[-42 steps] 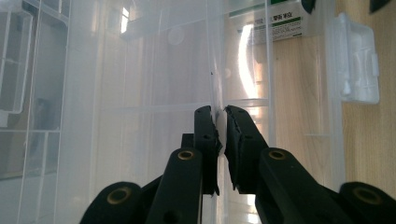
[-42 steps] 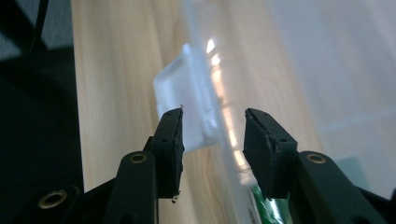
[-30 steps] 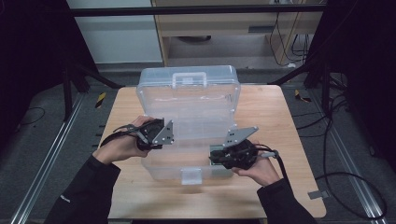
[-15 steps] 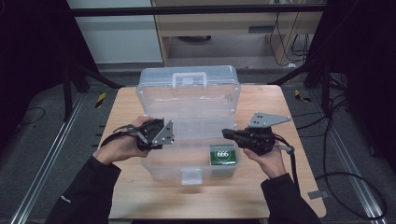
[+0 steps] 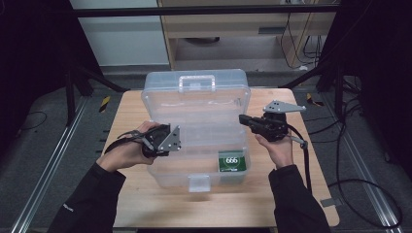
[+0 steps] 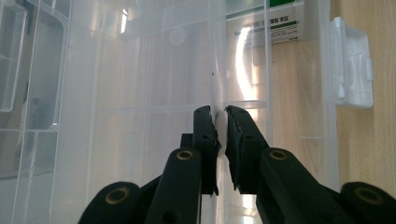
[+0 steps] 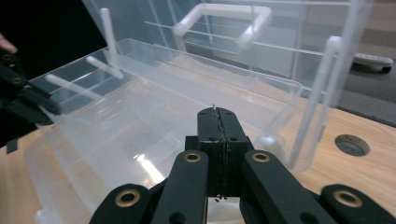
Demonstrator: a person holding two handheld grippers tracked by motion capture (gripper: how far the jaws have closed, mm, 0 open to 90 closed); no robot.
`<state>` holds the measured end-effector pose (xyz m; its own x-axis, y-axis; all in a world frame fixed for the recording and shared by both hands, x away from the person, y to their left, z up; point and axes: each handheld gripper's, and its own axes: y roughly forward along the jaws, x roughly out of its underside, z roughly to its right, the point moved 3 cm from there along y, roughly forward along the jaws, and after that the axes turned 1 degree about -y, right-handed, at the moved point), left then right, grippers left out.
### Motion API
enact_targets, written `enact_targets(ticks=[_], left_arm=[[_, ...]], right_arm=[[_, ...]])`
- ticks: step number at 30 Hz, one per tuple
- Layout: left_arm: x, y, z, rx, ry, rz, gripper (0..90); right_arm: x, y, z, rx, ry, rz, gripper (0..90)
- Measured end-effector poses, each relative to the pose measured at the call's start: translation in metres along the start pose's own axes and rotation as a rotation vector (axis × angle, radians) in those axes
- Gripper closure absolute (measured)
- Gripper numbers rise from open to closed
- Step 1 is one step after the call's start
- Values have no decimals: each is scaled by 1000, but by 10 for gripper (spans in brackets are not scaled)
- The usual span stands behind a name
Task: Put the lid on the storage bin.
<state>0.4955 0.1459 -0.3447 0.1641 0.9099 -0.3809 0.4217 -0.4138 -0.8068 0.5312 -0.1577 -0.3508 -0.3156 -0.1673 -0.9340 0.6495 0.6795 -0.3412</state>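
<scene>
A clear plastic organiser box (image 5: 194,141) lies open on the wooden table, its lid (image 5: 197,97) standing up at the back. My left gripper (image 5: 167,145) is at the box's left side, and in the left gripper view my left gripper (image 6: 220,114) is shut on a thin clear wall (image 6: 212,88) of the box. My right gripper (image 5: 241,118) hovers at the box's right rim, shut and empty; the right gripper view has it (image 7: 218,112) pointing over the box (image 7: 140,121). A green pack marked 666 (image 5: 231,160) lies in the front right compartment.
The box's white latch (image 5: 199,183) hangs over the front edge, with bare table (image 5: 160,208) in front. The lid's handle (image 7: 224,18) rises at the back. A round hole (image 7: 351,144) is set in the tabletop right of the box. Cables trail off the table's right side.
My right gripper has moved from over the front right compartment out to the box's right rim and a little up. The green pack it covered now lies in plain sight. The left gripper stayed put.
</scene>
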Motion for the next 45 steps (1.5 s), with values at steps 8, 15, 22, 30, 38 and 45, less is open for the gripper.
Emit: enact_targets(ticks=[8,15,22,30,38,45], left_arm=[[-1,1,2,12,4,-9,819],[1,1,4,14,-2,4,817],[0,1,5,28,0,-2,818],[1,2,8,47,4,1,816],[1,4,10,59,11,2,813],[1,3,11,48,-16,28,742]], right_arm=[[1,0,8,25,30,-1,900],[1,0,12,36,38,0,900],[1,0,13,36,40,-1,900],[2,-1,15,50,45,-2,900],[4,-2,15,44,51,-4,900],[8,-5,13,30,51,-7,900]])
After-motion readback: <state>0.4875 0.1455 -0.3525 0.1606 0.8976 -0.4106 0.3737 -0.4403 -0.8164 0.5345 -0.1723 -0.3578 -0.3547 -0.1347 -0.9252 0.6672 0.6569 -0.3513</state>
